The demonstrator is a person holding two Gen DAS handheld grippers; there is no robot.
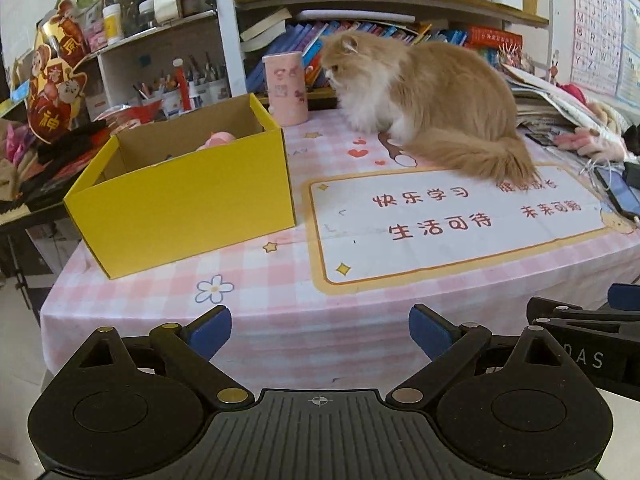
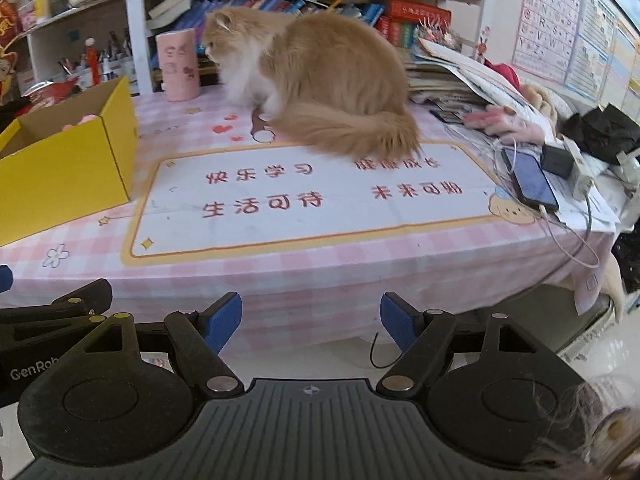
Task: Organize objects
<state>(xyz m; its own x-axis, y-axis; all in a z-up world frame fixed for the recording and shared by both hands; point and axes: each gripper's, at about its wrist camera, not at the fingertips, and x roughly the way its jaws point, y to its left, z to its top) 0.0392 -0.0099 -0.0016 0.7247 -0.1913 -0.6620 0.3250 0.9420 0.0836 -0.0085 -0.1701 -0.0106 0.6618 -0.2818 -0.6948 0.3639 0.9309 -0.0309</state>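
Box (image 1: 180, 196) stands at the table's left, a pink toy (image 1: 216, 141) already inside. Left gripper (image 1: 320, 330) and right gripper (image 2: 311, 320) hover spread wide, empty, before the table edge. Cat (image 1: 424, 100) could bolt or swat if approached, toppling the cup (image 1: 286, 88).

Ahead of the left gripper (image 1: 320, 330), a box (image 1: 180, 200) sits forward-left on the table (image 1: 280, 300); a cat (image 1: 424, 104) sits farther ahead to the right, a cup (image 1: 286, 88) between them, shelves (image 1: 392, 4) behind.
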